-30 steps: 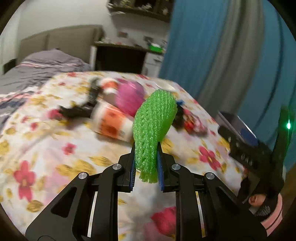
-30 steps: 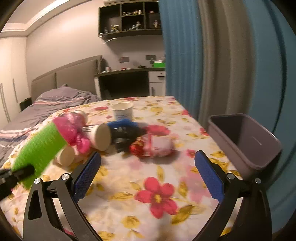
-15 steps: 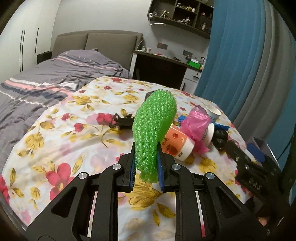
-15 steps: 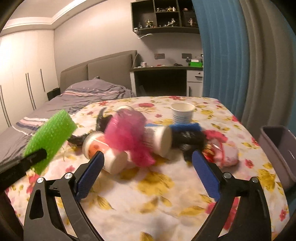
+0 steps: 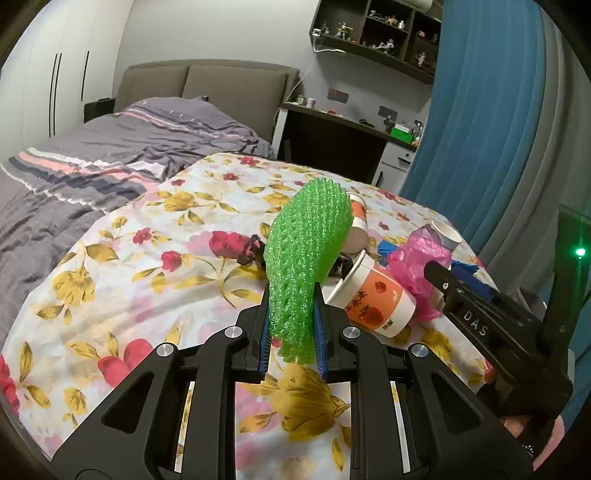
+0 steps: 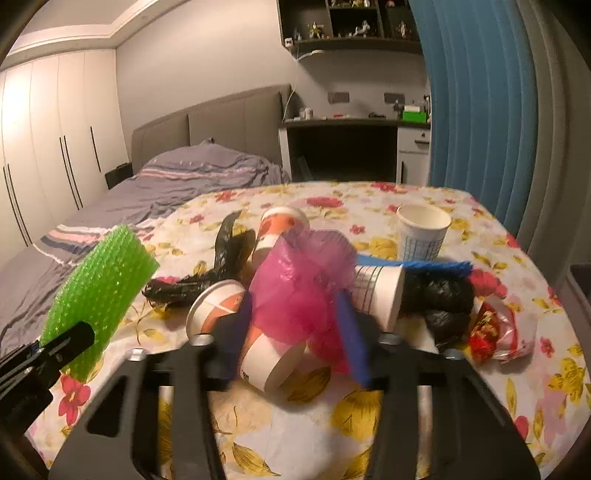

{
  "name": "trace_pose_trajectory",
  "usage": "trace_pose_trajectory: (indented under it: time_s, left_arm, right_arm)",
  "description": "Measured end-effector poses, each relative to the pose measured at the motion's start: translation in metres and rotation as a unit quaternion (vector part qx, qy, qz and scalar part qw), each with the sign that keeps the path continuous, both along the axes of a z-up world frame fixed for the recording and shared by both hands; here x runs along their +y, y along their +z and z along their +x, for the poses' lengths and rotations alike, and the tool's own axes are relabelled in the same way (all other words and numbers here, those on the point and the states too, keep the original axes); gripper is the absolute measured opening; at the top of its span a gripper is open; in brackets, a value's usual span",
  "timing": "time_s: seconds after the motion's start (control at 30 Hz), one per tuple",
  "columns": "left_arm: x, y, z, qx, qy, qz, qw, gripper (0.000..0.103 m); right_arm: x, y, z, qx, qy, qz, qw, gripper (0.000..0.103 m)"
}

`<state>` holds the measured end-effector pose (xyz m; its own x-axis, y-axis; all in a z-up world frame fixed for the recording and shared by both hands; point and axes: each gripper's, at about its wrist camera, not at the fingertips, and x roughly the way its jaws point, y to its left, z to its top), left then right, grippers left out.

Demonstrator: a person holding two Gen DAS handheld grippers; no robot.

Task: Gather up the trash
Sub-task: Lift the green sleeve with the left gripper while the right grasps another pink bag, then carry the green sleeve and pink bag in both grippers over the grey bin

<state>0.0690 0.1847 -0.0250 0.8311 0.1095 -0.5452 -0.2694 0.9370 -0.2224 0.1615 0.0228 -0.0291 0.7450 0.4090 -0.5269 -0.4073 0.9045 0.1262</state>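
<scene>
Gripping a green foam net (image 5: 308,258) upright, clear of the flowered surface (image 5: 155,280), the left tongs (image 5: 291,332) stay clamped on it. The right tongs (image 6: 301,332) have just been closing, half-open, around the pink bag (image 6: 299,291) among the cups at centre; contact is unclear.

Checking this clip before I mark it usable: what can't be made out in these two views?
- Right wrist view: the right gripper is motion-blurred; its jaws have just been closing around the pink bag, but contact is unclear.
- Left wrist view: the green foam net, clamped in the left gripper, hides part of the cups behind.
- Shelf figurines: too small.
</scene>
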Motion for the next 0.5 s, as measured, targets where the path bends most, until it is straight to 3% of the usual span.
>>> trace_pose_trajectory:
  time_s: [0.13,0.23,0.5]
  left_arm:
    - [0.001,-0.001,0.001,0.002,0.0,-0.002,1.0,0.018]
    - [0.0,-0.001,0.002,0.001,-0.001,-0.001,1.0,0.018]
    - [-0.015,0.002,0.001,-0.004,-0.009,0.007,0.9999,0.018]
  right_arm:
    - [-0.002,-0.001,-0.005,-0.005,0.011,-0.004,1.0,0.011]
    - [-0.01,0.004,-0.009,-0.01,0.012,0.003,1.0,0.005]
    - [-0.057,0.029,-0.044,-0.05,0.006,0.04,0.998,0.005]
